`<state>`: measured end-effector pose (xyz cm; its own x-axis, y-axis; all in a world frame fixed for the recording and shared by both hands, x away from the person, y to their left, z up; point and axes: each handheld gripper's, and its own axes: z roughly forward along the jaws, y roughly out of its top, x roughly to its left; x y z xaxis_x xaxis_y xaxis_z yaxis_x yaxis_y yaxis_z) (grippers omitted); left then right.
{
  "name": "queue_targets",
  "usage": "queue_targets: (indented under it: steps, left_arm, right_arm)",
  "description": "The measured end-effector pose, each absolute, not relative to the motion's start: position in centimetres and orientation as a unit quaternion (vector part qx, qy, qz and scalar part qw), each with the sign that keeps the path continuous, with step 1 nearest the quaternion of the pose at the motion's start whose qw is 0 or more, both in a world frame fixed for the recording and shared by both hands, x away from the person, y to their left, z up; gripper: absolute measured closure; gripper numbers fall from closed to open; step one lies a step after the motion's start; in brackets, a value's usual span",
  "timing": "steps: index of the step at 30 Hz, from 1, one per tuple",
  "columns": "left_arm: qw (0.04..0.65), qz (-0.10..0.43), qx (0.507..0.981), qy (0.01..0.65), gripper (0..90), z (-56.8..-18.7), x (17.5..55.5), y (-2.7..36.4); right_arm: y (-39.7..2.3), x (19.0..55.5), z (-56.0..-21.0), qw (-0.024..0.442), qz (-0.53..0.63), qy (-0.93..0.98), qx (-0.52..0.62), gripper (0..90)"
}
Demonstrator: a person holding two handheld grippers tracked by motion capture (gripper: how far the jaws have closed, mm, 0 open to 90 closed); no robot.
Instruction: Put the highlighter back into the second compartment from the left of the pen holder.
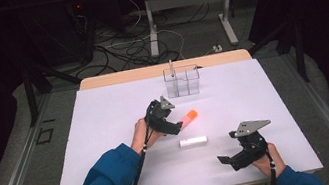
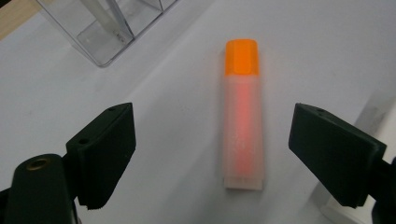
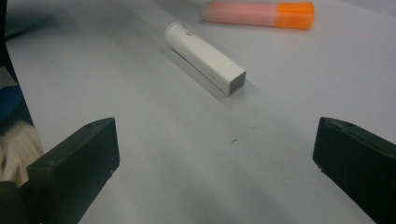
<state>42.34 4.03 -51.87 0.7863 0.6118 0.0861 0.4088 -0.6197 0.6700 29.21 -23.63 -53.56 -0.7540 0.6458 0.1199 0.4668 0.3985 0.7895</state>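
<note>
The left gripper (image 2: 212, 149) has its jaws standing apart on either side of the orange-capped highlighter (image 2: 243, 116), which lies flat on the white table (image 1: 108, 132) between them with clear table showing on both sides, so nothing is clamped yet. From that gripper the highlighter runs straight ahead, its blunt end nearest and the orange cap pointing away, and the clear plastic organizer (image 2: 107, 28) sits farther ahead and off to its left. To take the pen well, I'd judge the jaws should sink until the pads are level with the barrel, then close squarely across the frosted middle instead of the cap, so it doesn't pivot or squirt out. It sits a little nearer the right-hand jaw, so centring first would keep one pad from shoving it sideways. The right gripper (image 1: 243, 152) rests low near the person's side of the table, its jaws wide apart and holding nothing; ahead of it lies a white stick-shaped case (image 3: 205, 58), with the highlighter beyond that.
</note>
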Motion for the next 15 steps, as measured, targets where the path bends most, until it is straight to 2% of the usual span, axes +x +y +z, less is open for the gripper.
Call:
queue_targets:
  steps: [4, 15]
  left_arm:
    - [0.333, 0.159, 0.883, 0.291, 17.8, -52.1, 42.7, 3.3]
    - [0.351, 0.152, 0.875, 0.297, 34.6, -53.4, 43.5, 1.3]
  right_arm:
    - [-23.6, 29.2, -53.6, 0.103, 0.434, 0.83, 0.335, 0.1]
    - [-23.6, 29.2, -53.6, 0.101, 0.433, 0.831, 0.335, 0.2]
